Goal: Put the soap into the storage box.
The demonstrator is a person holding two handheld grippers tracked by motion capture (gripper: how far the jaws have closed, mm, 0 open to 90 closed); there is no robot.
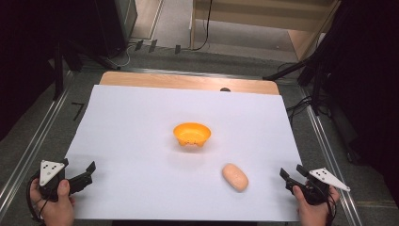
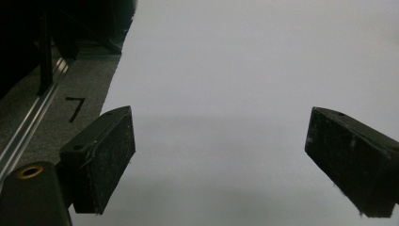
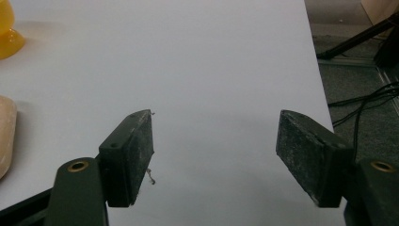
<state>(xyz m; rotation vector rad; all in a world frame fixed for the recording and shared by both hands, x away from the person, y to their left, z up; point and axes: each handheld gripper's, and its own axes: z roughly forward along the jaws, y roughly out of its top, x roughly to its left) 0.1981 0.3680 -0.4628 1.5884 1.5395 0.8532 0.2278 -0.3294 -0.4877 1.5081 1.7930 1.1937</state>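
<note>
- An orange bowl [image 1: 191, 134] sat upright near the middle of the white-covered counter [image 1: 141, 141]; I couldn't make out anything inside it.
- A tan bread roll [image 1: 235, 177] lay on the counter, apart from the bowl, nearer the right side.
- The left hand-held gripper [image 1: 89, 172] rested at the near left corner, jaws spread, holding nothing.
- The right hand-held gripper [image 1: 291, 173] sat at the near right edge, jaws likewise apart and empty.
</note>
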